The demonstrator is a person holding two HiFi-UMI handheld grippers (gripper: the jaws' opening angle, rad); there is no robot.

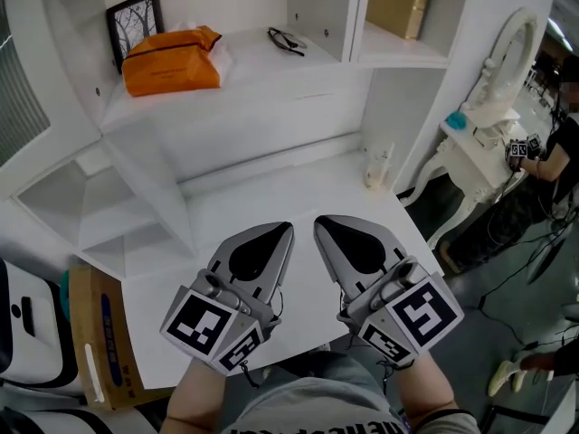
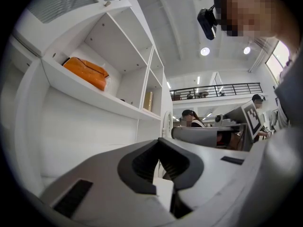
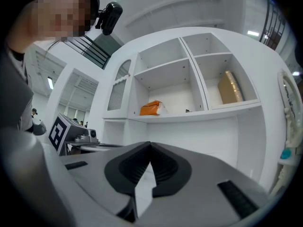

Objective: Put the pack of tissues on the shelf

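The white surface [image 1: 298, 197] runs below a white shelf unit. A small pale bottle [image 1: 379, 166] stands on it near the right back corner. Both grippers hang low over the front part of the surface, side by side and just apart. The left gripper [image 1: 288, 231] has its fingers [image 2: 137, 167] pressed together tip to tip. The right gripper [image 1: 318, 221] has its fingers [image 3: 163, 169] pressed together as well.

The orange tissue pack [image 1: 172, 61] lies on the shelf [image 1: 253, 75] above the surface, at the left of that compartment and well apart from both grippers. A dark frame [image 1: 136, 21] leans on the back wall just behind it. Glasses [image 1: 287, 41] lie farther right on the same shelf. In the next compartment to the right stands a tan box [image 1: 399, 1].

To the right of the unit is a white vanity [image 1: 470, 152] with an oval mirror [image 1: 509, 51]. Beside it a person [image 1: 554, 165] stands at the edge of the view. At the lower left a brown carton [image 1: 107, 342] sits against the side of the surface. The left gripper view shows a high hall with round ceiling lamps [image 2: 204, 51] and a dark railing [image 2: 218, 90] along an upper level.
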